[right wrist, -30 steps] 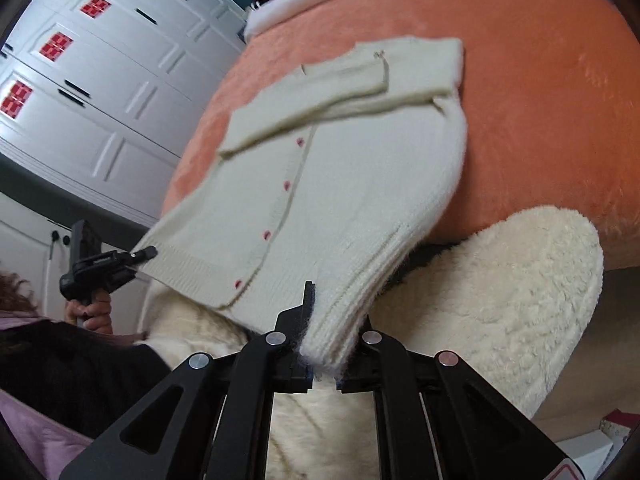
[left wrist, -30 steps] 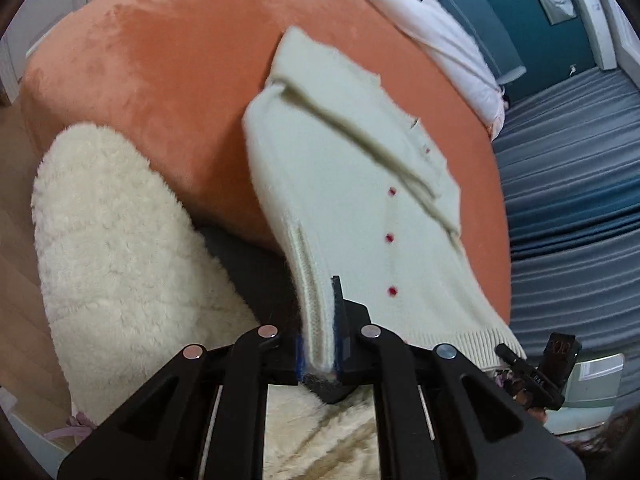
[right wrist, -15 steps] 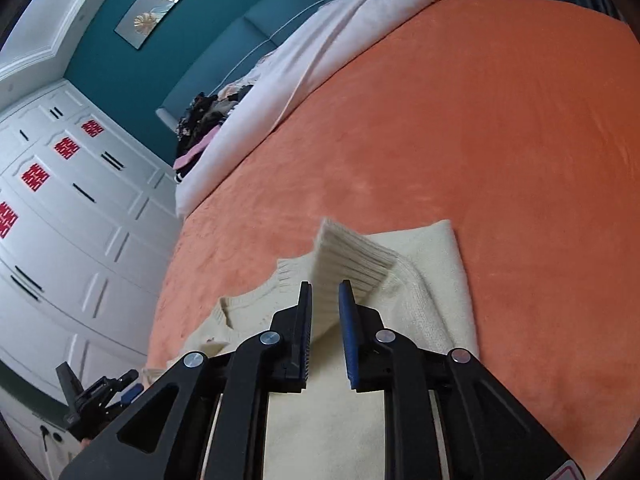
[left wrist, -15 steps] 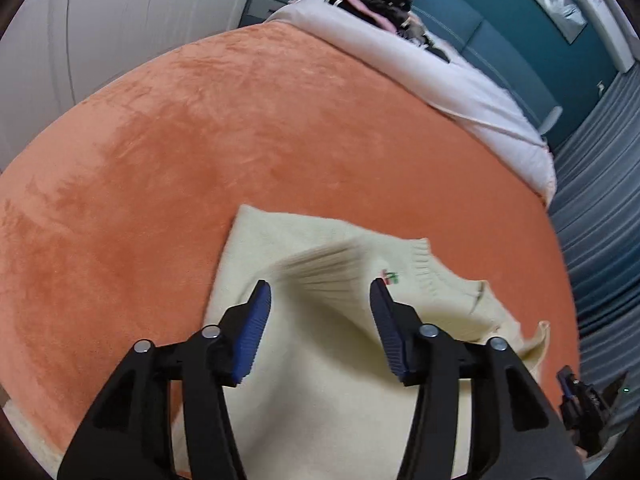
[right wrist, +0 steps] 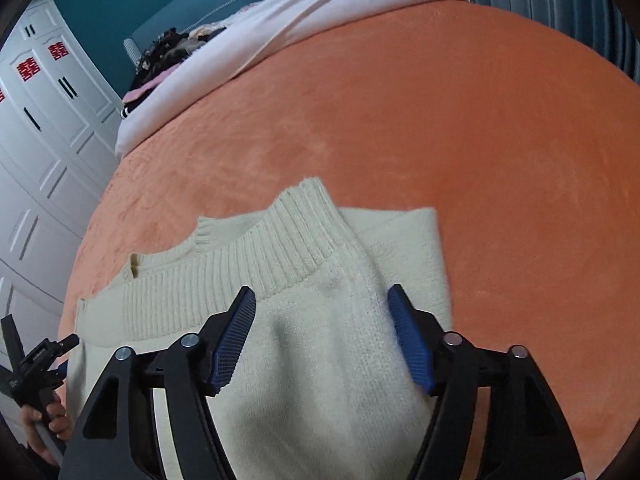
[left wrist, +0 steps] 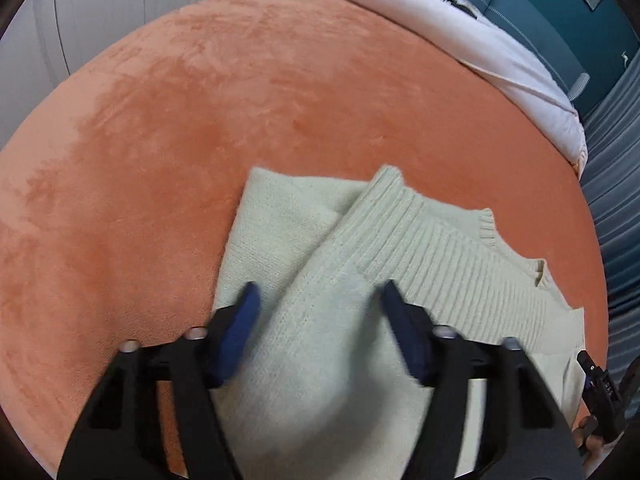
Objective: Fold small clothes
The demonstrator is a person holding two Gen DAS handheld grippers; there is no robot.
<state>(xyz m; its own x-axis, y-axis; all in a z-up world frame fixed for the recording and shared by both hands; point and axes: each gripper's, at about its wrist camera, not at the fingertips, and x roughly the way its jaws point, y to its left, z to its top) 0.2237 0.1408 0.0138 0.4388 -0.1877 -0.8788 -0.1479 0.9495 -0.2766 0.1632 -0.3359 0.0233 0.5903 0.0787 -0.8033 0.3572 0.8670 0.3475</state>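
Note:
A cream knitted cardigan (left wrist: 320, 280) lies folded on the orange bedspread (left wrist: 240, 100), its ribbed hem band on top. It also shows in the right wrist view (right wrist: 312, 280). My left gripper (left wrist: 318, 300) is open and empty just above the folded cloth at its left end. My right gripper (right wrist: 322, 304) is open and empty above the cloth's right end. Each gripper shows at the edge of the other's view, the right one (left wrist: 600, 388) and the left one (right wrist: 36, 364).
A white duvet (right wrist: 280, 28) and a pile of dark clothes (right wrist: 168, 52) lie at the far end of the bed. White wardrobe doors (right wrist: 44, 140) stand on one side and grey curtains (left wrist: 616, 160) on the other.
Both grippers carried the cardigan's lower hem up over its top, then opened and let it go. The left opened first, the right after.

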